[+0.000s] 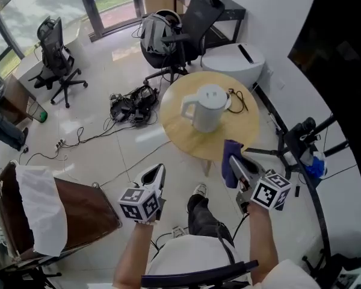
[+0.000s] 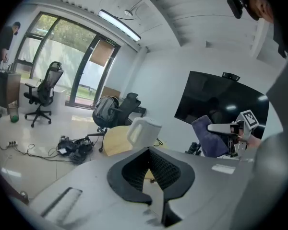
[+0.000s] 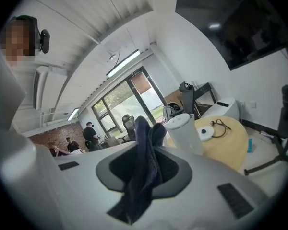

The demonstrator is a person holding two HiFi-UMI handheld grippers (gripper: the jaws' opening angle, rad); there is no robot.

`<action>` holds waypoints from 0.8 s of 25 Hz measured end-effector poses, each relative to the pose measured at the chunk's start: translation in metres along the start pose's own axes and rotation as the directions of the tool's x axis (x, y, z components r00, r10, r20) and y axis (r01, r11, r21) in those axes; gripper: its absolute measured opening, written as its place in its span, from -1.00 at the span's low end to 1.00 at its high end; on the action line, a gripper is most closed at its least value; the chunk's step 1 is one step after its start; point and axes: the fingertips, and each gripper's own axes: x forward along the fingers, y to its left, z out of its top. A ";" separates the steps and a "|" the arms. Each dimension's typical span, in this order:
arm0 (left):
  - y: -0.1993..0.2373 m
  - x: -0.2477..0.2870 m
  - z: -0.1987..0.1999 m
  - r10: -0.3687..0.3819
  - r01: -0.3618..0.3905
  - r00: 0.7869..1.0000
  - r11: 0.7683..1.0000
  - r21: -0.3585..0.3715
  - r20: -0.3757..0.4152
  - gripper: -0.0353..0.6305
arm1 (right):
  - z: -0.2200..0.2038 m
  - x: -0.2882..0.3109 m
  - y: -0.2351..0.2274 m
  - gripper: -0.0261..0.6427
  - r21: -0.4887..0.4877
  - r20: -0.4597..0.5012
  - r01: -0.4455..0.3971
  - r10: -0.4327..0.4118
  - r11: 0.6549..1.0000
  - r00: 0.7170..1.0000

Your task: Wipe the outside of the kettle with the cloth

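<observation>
Head view: I look steeply down on a round wooden table (image 1: pixel 231 134). The white kettle (image 1: pixel 206 108) stands upright near its middle, handle toward the left edge. Its base (image 1: pixel 226 105) sits just beside it toward the right edge. My right gripper (image 1: pixel 236 163) hangs just outside the near edge, pinching the dark blue cloth (image 1: pixel 229 168). I judge it is held off the table so it can approach the kettle's wall. My left gripper (image 1: pixel 157 172) hovers farther left, well apart from the table, probably kept clear until steadying is needed.

Left gripper view: the left gripper (image 2: pixel 156 178) has its jaws drawn almost together, with nothing between them. The kettle (image 2: pixel 143 131) shows ahead, the cloth (image 2: pixel 207 137) off to the right.

Right gripper view: the right gripper (image 3: pixel 145 176) is clamped on the cloth (image 3: pixel 143 162), which stands bunched above the jaws and hangs below. The kettle (image 3: pixel 185 134) lies ahead, untouched. Wiping has not begun.
</observation>
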 end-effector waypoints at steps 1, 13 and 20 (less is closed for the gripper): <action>-0.009 -0.012 -0.008 -0.008 0.008 1.000 1.000 0.006 -0.006 -0.89 | -0.013 -0.013 0.011 -0.68 -0.007 -0.010 0.011 -0.011 1.000 1.000; -0.109 -0.044 -0.075 -0.059 0.058 0.998 0.998 -0.020 -0.027 -0.89 | -0.109 -0.115 0.035 -0.68 -0.087 -0.131 0.109 -0.120 0.990 0.984; -0.161 -0.033 -0.081 -0.050 0.050 0.999 0.998 0.028 -0.016 -0.89 | -0.112 -0.152 0.011 -0.68 -0.088 -0.140 0.100 -0.112 0.991 0.984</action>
